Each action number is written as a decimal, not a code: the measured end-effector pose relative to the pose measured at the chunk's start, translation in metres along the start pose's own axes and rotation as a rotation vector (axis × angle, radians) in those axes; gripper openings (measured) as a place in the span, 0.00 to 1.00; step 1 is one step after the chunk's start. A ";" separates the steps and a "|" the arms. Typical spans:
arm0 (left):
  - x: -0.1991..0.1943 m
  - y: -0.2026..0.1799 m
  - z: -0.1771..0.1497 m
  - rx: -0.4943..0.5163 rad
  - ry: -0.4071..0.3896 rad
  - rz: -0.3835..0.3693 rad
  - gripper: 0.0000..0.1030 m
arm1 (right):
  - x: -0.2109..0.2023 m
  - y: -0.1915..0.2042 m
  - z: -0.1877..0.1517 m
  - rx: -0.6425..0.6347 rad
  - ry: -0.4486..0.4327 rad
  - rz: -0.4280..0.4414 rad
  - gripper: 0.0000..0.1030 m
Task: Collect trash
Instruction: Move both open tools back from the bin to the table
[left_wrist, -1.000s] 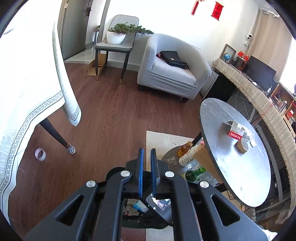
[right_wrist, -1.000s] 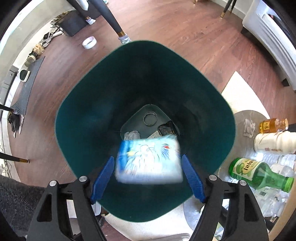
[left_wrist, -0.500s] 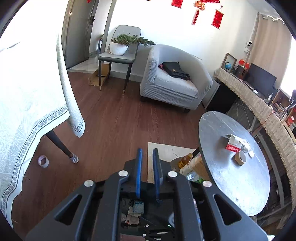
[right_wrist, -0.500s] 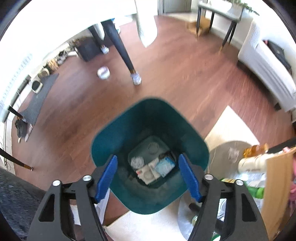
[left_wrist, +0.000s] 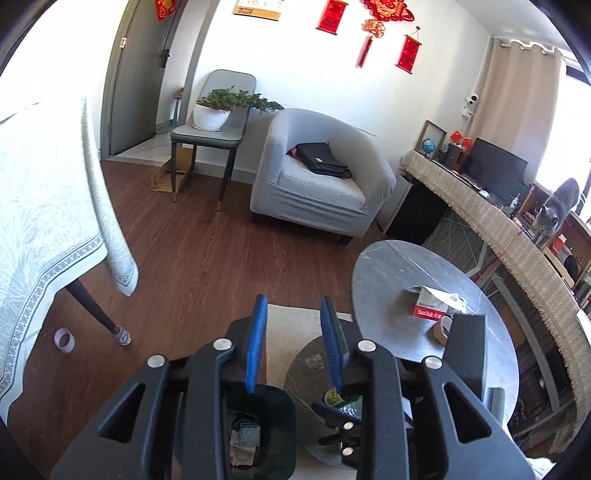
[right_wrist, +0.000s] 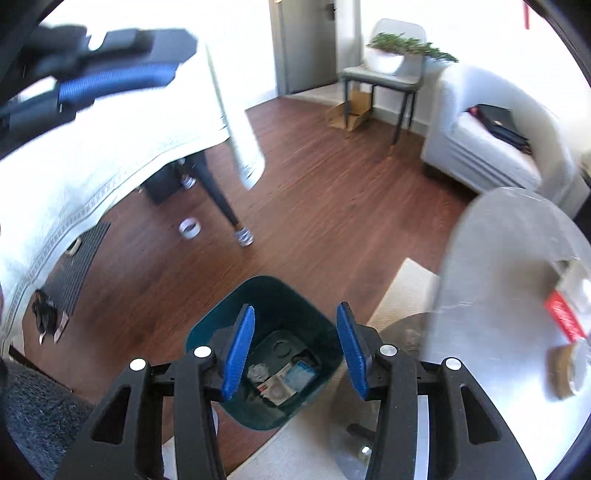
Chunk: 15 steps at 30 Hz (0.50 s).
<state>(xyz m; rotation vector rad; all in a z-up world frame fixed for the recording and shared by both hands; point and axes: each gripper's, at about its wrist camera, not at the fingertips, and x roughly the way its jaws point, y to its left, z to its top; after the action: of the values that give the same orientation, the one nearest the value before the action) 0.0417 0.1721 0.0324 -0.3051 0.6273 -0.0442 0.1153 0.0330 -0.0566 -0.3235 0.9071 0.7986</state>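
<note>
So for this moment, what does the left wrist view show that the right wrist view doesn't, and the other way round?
Only the left wrist view shows the grey cat on the long cloth-covered counter, the dark monitor and the red wall hangings.

Only the right wrist view shows the dark ribbed floor mat under the big table.

Both show the dark green trash bin holding wrappers, the round grey table, the red-and-white box, the tape roll on the floor, the grey armchair, and open, empty grippers: left gripper, right gripper.
</note>
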 end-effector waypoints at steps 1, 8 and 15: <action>0.002 -0.006 0.000 0.008 0.003 -0.008 0.33 | -0.005 -0.004 -0.001 0.008 -0.007 -0.009 0.45; 0.021 -0.052 -0.006 0.089 0.023 -0.046 0.43 | -0.040 -0.056 -0.013 0.089 -0.050 -0.072 0.45; 0.046 -0.086 -0.014 0.118 0.062 -0.069 0.45 | -0.069 -0.106 -0.034 0.167 -0.077 -0.130 0.45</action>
<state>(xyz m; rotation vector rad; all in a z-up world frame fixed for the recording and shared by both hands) 0.0750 0.0806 0.0203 -0.2117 0.6730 -0.1570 0.1482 -0.0907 -0.0292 -0.2016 0.8648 0.6072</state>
